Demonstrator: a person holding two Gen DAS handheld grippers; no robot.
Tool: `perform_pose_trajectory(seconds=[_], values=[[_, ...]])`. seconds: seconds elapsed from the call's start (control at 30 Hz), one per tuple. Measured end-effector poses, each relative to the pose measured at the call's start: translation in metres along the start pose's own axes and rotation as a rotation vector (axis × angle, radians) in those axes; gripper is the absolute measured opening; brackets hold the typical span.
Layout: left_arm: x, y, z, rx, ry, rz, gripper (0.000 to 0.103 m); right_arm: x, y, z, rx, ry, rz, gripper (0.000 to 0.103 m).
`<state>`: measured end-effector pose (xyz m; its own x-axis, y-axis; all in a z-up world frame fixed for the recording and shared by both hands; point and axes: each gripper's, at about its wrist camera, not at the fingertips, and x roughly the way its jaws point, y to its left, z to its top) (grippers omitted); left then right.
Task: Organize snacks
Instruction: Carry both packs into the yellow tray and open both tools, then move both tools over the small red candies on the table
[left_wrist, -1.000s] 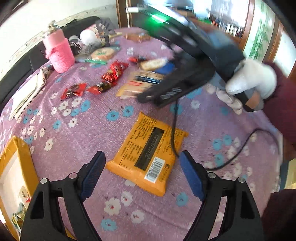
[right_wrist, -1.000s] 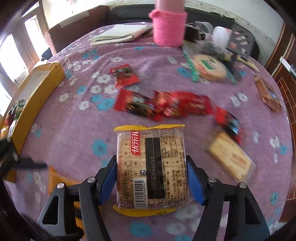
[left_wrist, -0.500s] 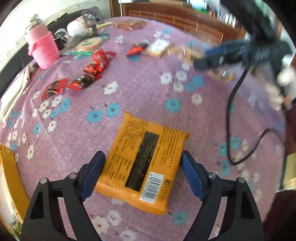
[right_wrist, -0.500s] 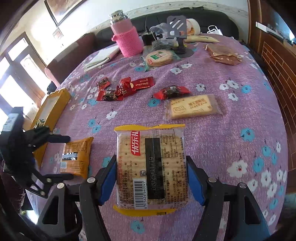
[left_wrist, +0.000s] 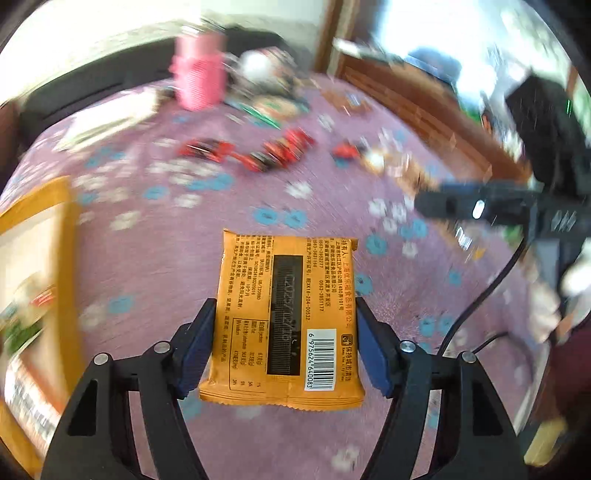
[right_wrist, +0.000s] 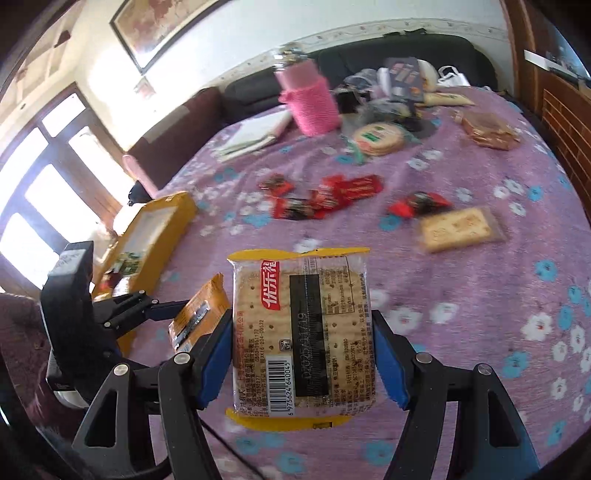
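left gripper: we see jaws closing on orange packet | right gripper: clamped on cracker pack; both above the tablecloth

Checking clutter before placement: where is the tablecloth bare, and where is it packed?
Bare cloth lies right of the held cracker pack, below the loose cracker sleeve. Crowded: red candies mid-table and the far end around the pink bottle.

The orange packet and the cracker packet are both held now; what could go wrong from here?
1. The left gripper is closing on the orange packet only at its lower half; the free top could swing or slip.
2. The right gripper pinches the cracker packet by its sides; a hard squeeze may break the crackers.
3. Both packets hang close together near the yellow box and may collide.
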<state>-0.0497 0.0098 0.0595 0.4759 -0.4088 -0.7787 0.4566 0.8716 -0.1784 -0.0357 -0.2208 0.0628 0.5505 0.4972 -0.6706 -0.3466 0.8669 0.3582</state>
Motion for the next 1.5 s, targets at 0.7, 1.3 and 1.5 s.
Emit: perform_pose_trajectory(seconds=[0.7, 1.3, 1.5], values=[[-0.080, 0.253, -0.044, -0.509, -0.046, 0.429, 0.070, 0.193, 0.273, 0.070, -0.249, 0.130, 0.119, 0.070], [-0.129, 0.182, -0.053, -0.470, -0.175, 0.606, 0.075, 0.145, 0.259, 0.052, -0.229, -0.030, 0.124, 0.073], [-0.148, 0.137, -0.066, -0.469, -0.226, 0.629, 0.075, 0.087, 0.238, 0.016, -0.226, -0.115, 0.085, 0.076]])
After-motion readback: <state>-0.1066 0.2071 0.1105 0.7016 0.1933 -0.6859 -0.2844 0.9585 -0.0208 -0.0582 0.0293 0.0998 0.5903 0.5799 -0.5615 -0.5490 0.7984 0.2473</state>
